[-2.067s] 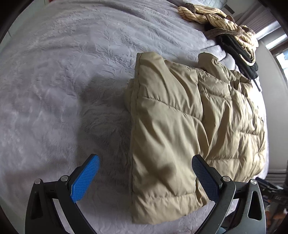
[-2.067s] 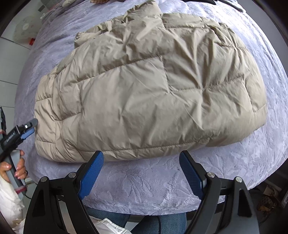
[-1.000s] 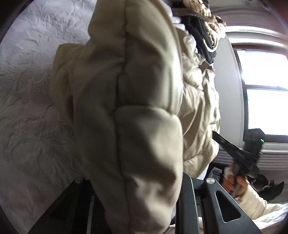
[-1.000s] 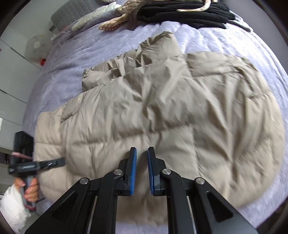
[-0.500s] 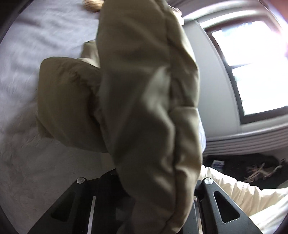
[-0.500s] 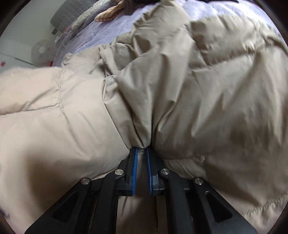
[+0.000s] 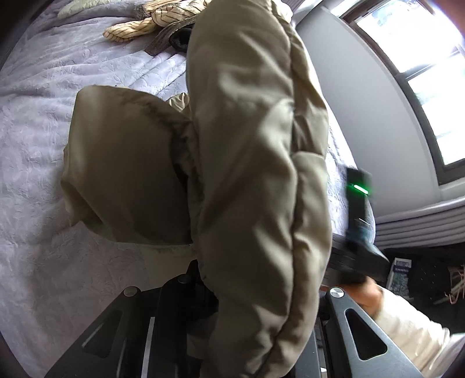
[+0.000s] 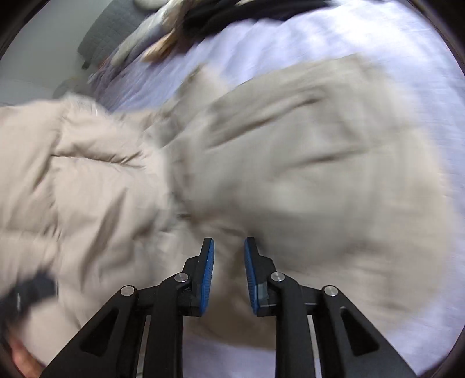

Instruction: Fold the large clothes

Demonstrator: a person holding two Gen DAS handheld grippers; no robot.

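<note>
A beige puffer jacket [image 7: 255, 162] hangs lifted in front of the left wrist camera, bunched over my left gripper [image 7: 250, 293], whose fingertips it hides; the jaws stand close together around its thick edge. The rest of the jacket droops onto the lilac bedspread [image 7: 37, 139]. In the right wrist view the jacket [image 8: 290, 162] lies blurred across the bed. My right gripper [image 8: 229, 247] is slightly open, blue pads apart, just above the jacket with nothing between them.
A striped cream garment [image 7: 151, 20] and dark clothes [image 8: 232, 14] lie at the far end of the bed. The other hand-held gripper [image 7: 359, 221] shows at the right bed edge under a window. A grey headboard [image 8: 107, 32] stands far left.
My right gripper has let go of the jacket and opened slightly. The left gripper still holds the jacket raised and the fold has swung over. The right view is blurred by motion.
</note>
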